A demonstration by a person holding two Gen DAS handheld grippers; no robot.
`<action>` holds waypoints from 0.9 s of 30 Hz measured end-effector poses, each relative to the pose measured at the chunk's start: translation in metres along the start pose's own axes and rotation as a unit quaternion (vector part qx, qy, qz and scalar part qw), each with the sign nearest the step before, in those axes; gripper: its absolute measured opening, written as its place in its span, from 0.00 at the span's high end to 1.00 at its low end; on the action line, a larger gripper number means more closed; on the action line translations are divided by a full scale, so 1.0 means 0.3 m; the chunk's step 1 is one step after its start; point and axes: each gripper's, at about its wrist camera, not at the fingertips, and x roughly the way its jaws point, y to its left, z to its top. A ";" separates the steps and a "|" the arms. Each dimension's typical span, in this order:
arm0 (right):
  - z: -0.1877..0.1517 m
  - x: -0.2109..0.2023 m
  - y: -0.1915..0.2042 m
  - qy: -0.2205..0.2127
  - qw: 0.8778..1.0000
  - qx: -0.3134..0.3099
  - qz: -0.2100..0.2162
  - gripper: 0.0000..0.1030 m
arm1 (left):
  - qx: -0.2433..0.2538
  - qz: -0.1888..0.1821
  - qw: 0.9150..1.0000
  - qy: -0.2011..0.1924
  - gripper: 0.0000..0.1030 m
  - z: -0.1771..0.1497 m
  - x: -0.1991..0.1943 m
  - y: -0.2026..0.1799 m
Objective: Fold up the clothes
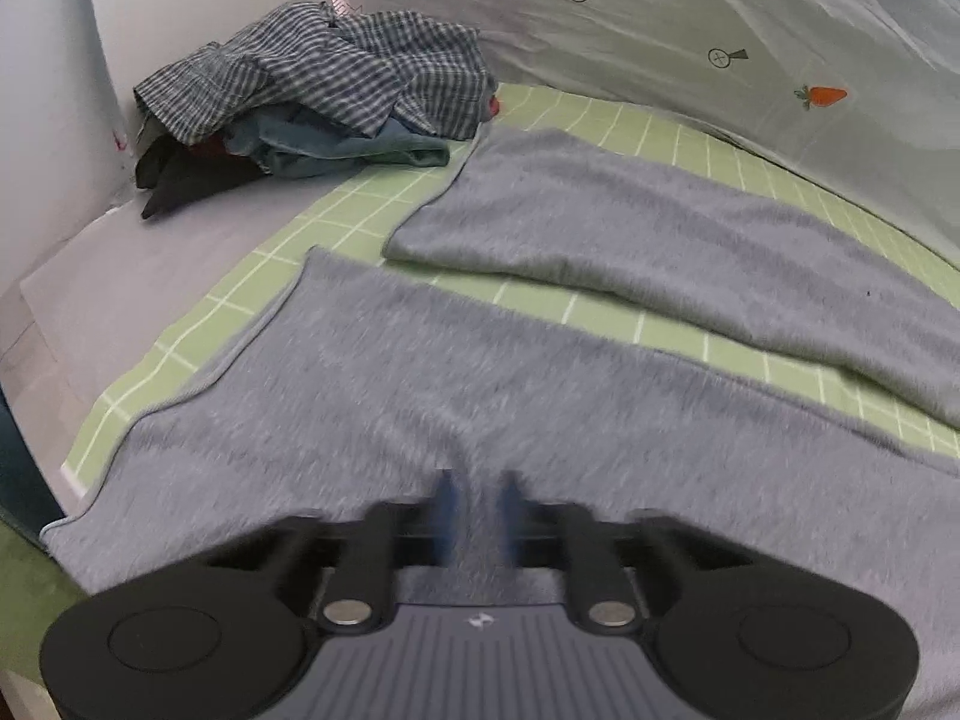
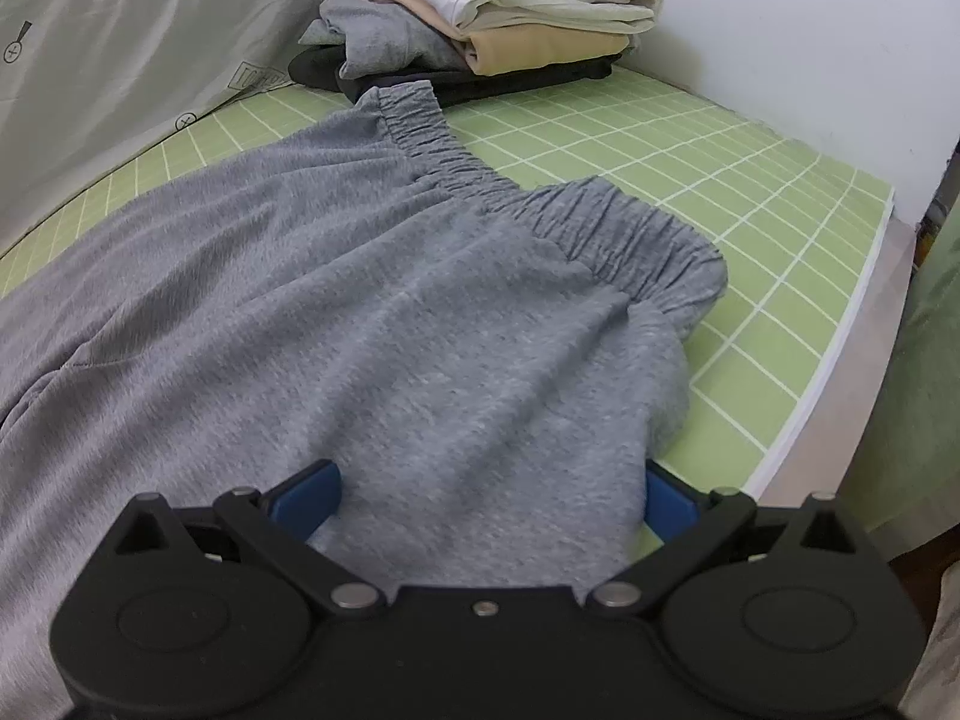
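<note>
Grey sweatpants [image 1: 540, 312] on green grid mat [image 1: 600, 312]

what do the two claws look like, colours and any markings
Both are black plastic with two round discs, silver pivot pins and blue finger pads. The left claw has a ribbed grey centre plate with a small white logo. The right claw has a plain black centre with one small screw.

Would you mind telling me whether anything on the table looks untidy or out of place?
Only the heap of clothes in the far corner of the green mat: crumpled and unfolded, unlike the neat folded stack. The grey trousers lie flat, legs apart.
</note>
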 end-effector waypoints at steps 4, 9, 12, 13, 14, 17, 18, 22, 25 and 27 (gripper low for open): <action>0.000 0.000 0.002 0.001 1.000 0.000 -0.001 0.00 | 0.000 -0.001 1.000 0.000 1.00 0.038 0.031 -0.006; -0.001 -0.002 0.003 0.001 1.000 -0.001 0.000 0.00 | 0.014 -0.008 1.000 -0.008 1.00 0.111 0.099 -0.053; 0.001 -0.001 0.003 0.003 1.000 -0.002 0.000 0.00 | 0.019 -0.016 1.000 -0.017 1.00 0.167 0.152 -0.106; 0.001 0.000 0.004 0.003 1.000 -0.003 0.001 0.00 | 0.022 -0.018 0.999 -0.021 1.00 0.187 0.171 -0.129; 0.002 0.000 0.004 0.004 1.000 -0.004 0.002 0.00 | 0.024 -0.018 0.999 -0.024 1.00 0.207 0.191 -0.152; 0.003 0.000 0.003 0.004 1.000 -0.007 0.004 0.00 | 0.020 -0.025 0.999 -0.020 0.99 0.254 0.223 -0.192; 0.003 0.000 0.003 0.004 1.000 -0.007 0.004 0.00 | 0.014 -0.032 0.999 -0.014 0.99 0.265 0.225 -0.195; 0.002 0.000 0.001 0.003 1.000 -0.007 0.004 0.00 | -0.015 -0.058 0.998 -0.014 0.81 0.257 0.154 -0.170; 0.000 0.000 0.001 0.001 1.000 -0.006 0.004 0.00 | -0.062 -0.071 0.996 -0.011 0.69 0.197 0.055 -0.098; -0.002 0.000 0.002 -0.001 1.000 -0.005 0.003 0.00 | -0.091 -0.072 0.993 -0.002 0.68 0.143 -0.004 -0.046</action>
